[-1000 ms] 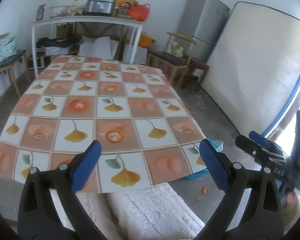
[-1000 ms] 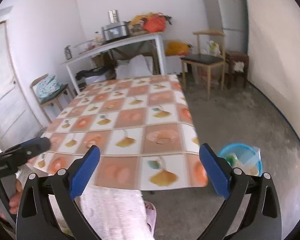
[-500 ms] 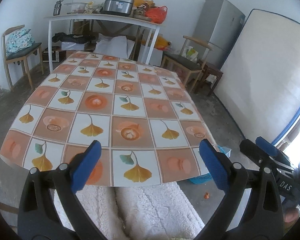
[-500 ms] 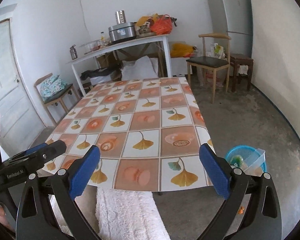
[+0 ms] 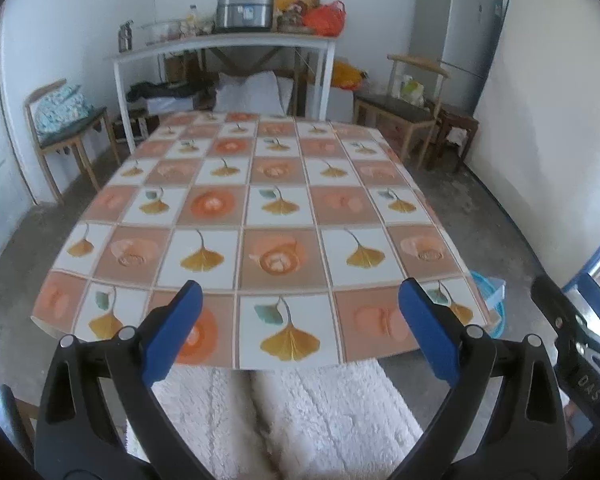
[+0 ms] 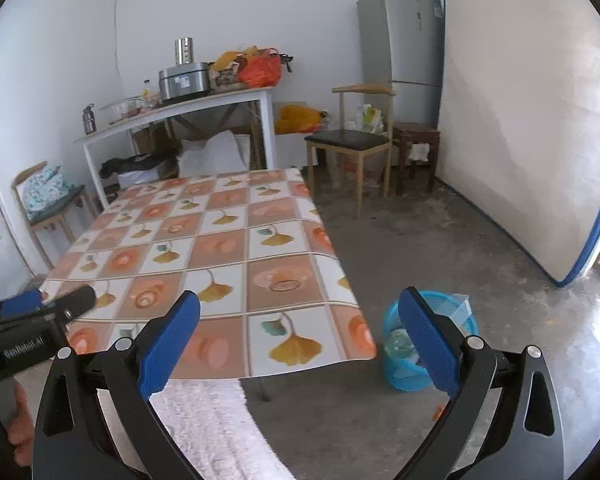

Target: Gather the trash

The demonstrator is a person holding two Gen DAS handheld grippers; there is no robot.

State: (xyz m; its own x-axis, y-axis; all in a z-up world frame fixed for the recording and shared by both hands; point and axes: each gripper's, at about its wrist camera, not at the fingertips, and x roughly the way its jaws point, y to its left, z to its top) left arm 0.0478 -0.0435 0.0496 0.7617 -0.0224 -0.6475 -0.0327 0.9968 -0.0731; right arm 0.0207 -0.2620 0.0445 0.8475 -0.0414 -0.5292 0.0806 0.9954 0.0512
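Observation:
My left gripper (image 5: 300, 284) hangs open above the near edge of a table (image 5: 284, 216) covered in an orange and white leaf-patterned cloth, with nothing between its blue pads. My right gripper (image 6: 300, 292) is open too and empty, over the table's near right corner. A blue mesh trash bin (image 6: 456, 316) with a clear liner and some rubbish inside stands on the floor right of the table, partly behind my right finger; it also peeks out past the corner (image 5: 488, 292). A small orange scrap (image 6: 438, 410) lies on the floor beside the bin. I see no trash on the cloth.
White fluffy fabric (image 5: 320, 412) over the person's lap fills the foreground. Chairs (image 6: 356, 144), a cluttered white side table (image 6: 180, 108), a fridge (image 6: 404, 40) and a leaning mattress (image 6: 528, 120) line the walls. Bare concrete floor (image 6: 440, 240) lies right of the table.
Both grippers have lifted and drawn back from the table, staying open. The left view now centres on the table; the right view has swung right and shows more of the bin.

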